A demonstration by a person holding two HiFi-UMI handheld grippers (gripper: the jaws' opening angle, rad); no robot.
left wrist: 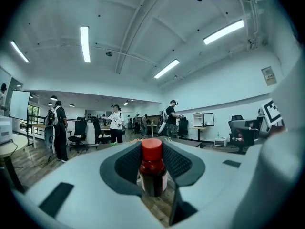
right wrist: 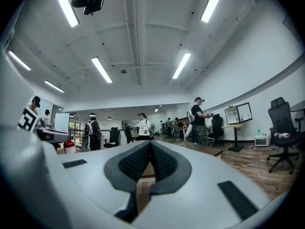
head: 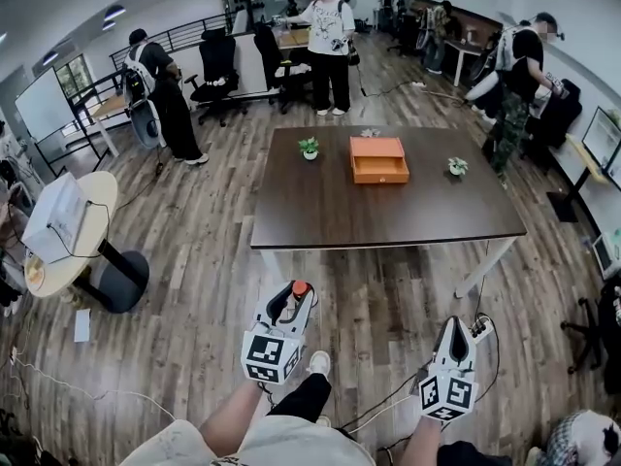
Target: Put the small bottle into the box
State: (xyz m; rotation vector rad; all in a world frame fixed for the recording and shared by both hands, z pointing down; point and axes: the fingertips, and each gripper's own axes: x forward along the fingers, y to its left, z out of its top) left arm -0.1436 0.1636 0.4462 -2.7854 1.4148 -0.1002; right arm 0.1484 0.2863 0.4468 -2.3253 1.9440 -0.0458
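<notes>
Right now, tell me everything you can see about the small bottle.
The small bottle has a dark, glassy-looking body, a pale label and a red cap. It stands upright, gripped at its sides between the black ribbed fingers of the left gripper, cap poking above them. It is held over the wooden floor, short of the table.

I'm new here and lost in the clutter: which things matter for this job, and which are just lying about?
Job: small bottle in the left tool; orange box; dark table.
Lying about: left potted plant; right potted plant; round side table; black chair.
</notes>
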